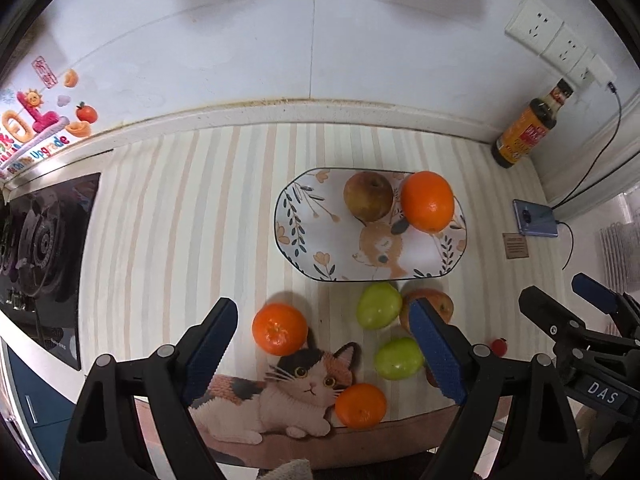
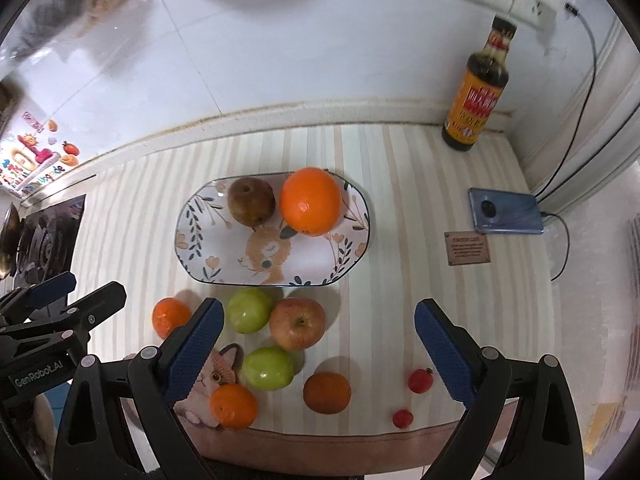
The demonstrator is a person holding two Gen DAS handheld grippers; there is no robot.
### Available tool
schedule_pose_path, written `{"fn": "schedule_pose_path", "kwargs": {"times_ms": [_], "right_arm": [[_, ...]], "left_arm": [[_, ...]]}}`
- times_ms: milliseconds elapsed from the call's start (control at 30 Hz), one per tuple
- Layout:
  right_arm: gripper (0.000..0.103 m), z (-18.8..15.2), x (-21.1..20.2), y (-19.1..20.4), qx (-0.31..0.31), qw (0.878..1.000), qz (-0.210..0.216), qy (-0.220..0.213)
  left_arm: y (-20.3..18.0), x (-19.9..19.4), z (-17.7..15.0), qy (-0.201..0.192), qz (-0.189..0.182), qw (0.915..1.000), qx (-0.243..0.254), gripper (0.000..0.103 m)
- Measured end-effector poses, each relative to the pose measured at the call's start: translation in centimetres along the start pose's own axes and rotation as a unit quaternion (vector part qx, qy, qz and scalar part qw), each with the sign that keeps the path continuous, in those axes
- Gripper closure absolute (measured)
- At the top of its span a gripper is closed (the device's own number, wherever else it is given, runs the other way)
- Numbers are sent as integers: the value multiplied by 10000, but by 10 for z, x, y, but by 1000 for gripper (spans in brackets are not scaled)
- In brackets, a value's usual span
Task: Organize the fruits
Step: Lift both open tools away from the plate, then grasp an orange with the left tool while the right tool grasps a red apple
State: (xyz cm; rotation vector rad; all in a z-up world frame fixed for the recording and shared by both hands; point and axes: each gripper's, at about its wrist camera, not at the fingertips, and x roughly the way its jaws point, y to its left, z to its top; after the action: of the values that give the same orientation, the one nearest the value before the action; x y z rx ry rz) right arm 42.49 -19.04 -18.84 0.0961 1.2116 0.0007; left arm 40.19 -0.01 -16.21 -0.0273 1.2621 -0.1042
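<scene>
A deer-pattern oval plate (image 1: 332, 256) (image 2: 224, 256) holds a brownish apple (image 1: 368, 196) (image 2: 251, 201) and a large orange (image 1: 427, 201) (image 2: 311, 207). In front of it on the striped mat lie two green fruits (image 2: 250, 310) (image 2: 267, 368), a red apple (image 2: 297, 323), three small oranges (image 2: 171, 317) (image 2: 234, 406) (image 2: 327, 392) and two small red fruits (image 2: 420, 380) (image 2: 402, 418). My left gripper (image 1: 326, 344) is open and empty above the near oranges (image 1: 280, 329) (image 1: 361, 405). My right gripper (image 2: 318, 346) is open and empty above the loose fruits.
A dark sauce bottle (image 2: 478, 92) stands at the back right by the wall. A blue phone (image 2: 506, 217) on a cable and a small brown card (image 2: 467, 248) lie to the right. A gas stove (image 1: 44, 248) is at the left. The mat's front edge is near.
</scene>
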Motion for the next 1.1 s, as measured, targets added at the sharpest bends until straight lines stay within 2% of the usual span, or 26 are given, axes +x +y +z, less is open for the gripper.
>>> {"fn": "schedule_pose_path", "kwargs": {"times_ms": [333, 567, 667, 733, 900, 1100], "right_arm": [[5, -21, -44, 9, -35, 9995, 208, -243], [5, -27, -41, 10, 99, 9988, 473, -120], [5, -26, -16, 5, 227, 9974, 671, 127], [5, -26, 7, 0, 352, 9962, 715, 341], [5, -28, 75, -22, 962, 9853, 1031, 963], [5, -30, 142, -35, 1357, 9730, 1174, 1454]], "left_arm": [[3, -37, -20, -249, -69, 9997, -50, 15], [12, -30, -30, -194, -153, 9994, -226, 15], [18, -11, -32, -125, -5, 9995, -307, 6], [24, 6, -33, -32, 69, 9993, -357, 6], [40, 57, -34, 539, 82, 9969, -561, 6], [55, 118, -32, 1316, 45, 9882, -784, 6]]}}
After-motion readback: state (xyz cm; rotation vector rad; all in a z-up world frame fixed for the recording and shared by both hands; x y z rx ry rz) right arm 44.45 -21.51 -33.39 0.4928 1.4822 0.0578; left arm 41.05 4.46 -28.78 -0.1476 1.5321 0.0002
